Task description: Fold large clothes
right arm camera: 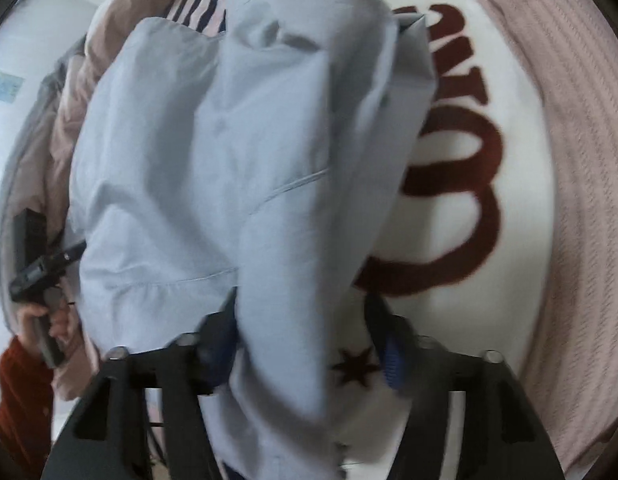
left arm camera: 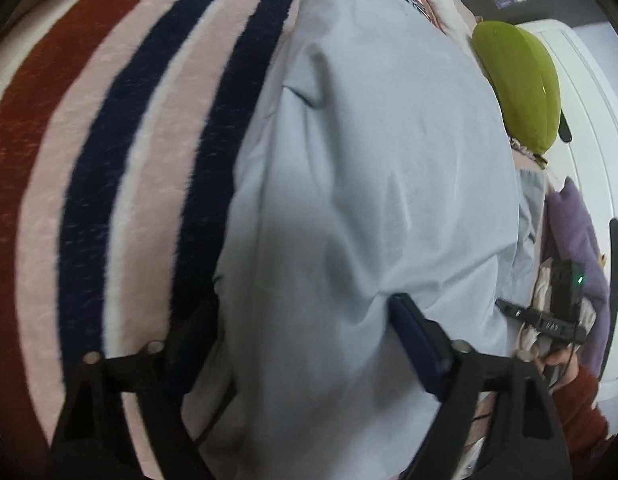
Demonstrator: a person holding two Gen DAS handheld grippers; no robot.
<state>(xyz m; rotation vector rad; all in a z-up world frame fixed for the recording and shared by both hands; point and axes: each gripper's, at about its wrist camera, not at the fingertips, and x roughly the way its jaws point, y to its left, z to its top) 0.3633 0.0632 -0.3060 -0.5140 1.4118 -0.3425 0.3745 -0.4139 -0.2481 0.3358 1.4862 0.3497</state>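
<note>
A large pale blue garment (left arm camera: 369,184) lies over a striped blanket (left arm camera: 109,152) on the bed. My left gripper (left arm camera: 305,332) has the cloth bunched between its fingers; only the right blue pad (left arm camera: 413,340) shows, the left finger is under the fabric. In the right wrist view the same pale blue garment (right arm camera: 229,160) hangs in folds between my right gripper's (right arm camera: 305,328) wide-apart fingers, with blue pads (right arm camera: 389,352) either side of a thick fold. The other gripper (right arm camera: 37,264) is held in a hand at the left.
A green cushion (left arm camera: 517,88) and a purple cloth (left arm camera: 577,232) lie at the right by a white bed frame (left arm camera: 589,120). A white blanket with dark red lettering (right arm camera: 461,184) and a pink ribbed throw (right arm camera: 569,160) lie right of the garment.
</note>
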